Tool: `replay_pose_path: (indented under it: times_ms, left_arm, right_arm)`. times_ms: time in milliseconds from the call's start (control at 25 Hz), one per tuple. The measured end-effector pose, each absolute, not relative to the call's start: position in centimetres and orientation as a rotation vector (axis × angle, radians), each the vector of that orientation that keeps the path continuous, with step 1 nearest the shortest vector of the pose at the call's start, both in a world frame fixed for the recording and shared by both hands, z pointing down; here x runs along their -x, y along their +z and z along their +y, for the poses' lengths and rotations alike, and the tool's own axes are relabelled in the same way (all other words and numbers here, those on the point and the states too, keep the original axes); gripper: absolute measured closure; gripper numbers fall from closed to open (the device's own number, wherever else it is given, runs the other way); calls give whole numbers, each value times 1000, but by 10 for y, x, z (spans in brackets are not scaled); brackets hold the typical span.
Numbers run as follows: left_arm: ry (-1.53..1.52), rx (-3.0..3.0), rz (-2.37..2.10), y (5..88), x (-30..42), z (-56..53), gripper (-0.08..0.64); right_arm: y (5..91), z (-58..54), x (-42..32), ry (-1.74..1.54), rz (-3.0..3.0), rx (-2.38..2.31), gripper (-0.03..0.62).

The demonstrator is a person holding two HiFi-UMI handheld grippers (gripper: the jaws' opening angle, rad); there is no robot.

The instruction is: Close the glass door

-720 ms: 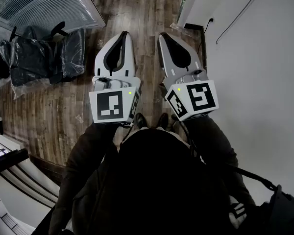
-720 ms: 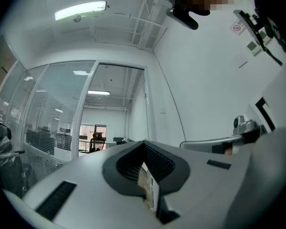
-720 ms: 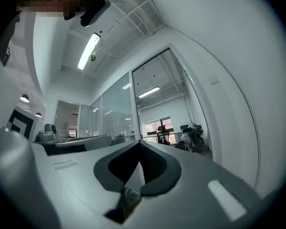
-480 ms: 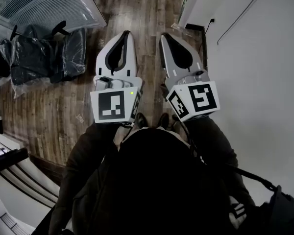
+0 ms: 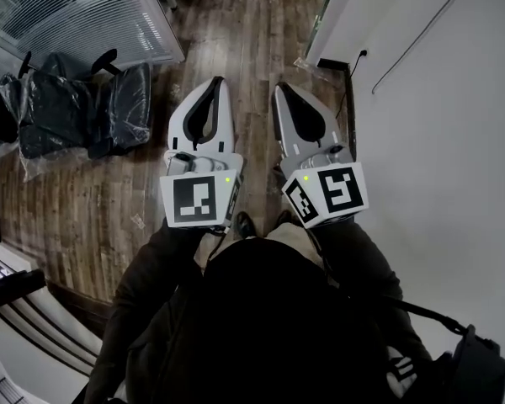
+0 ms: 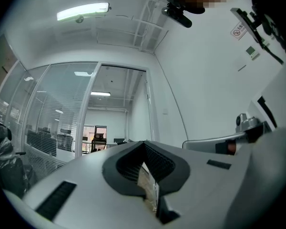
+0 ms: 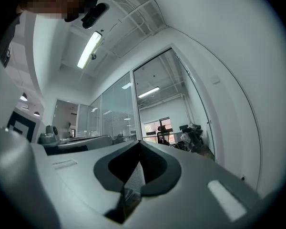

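Wood floor (image 5: 252,32), white wall (image 5: 438,141) along its right edge.
Left gripper (image 5: 214,82) and right gripper (image 5: 280,87) side by side, both closed, empty (wrapped chairs (image 5: 76,99) at left); glass door (image 5: 321,15) edge-on at floor's far edge.

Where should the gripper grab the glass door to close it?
Probably the glass door by its thin free edge, coming straight ahead with the right gripper, which is nearer. The door stands open beside the white wall, edge-on to us. No handle shows. That gripper is shut, so open it first.
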State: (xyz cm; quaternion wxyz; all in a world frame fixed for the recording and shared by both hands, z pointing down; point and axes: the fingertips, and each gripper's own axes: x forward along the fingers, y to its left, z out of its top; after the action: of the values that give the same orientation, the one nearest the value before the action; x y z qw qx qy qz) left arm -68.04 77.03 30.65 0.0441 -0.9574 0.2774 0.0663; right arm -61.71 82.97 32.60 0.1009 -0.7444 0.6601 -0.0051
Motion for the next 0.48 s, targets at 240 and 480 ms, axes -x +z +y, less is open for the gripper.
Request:
replay_pose_path:
  times_ms: [240, 480]
  left_arm:
    - [174, 2946, 844, 315, 655, 740, 563]
    - [134, 2936, 823, 333, 596, 694, 563]
  right_arm:
    - [326, 803, 592, -20, 1953, 2209, 591]
    - [338, 761, 539, 0, 1953, 2203, 591]
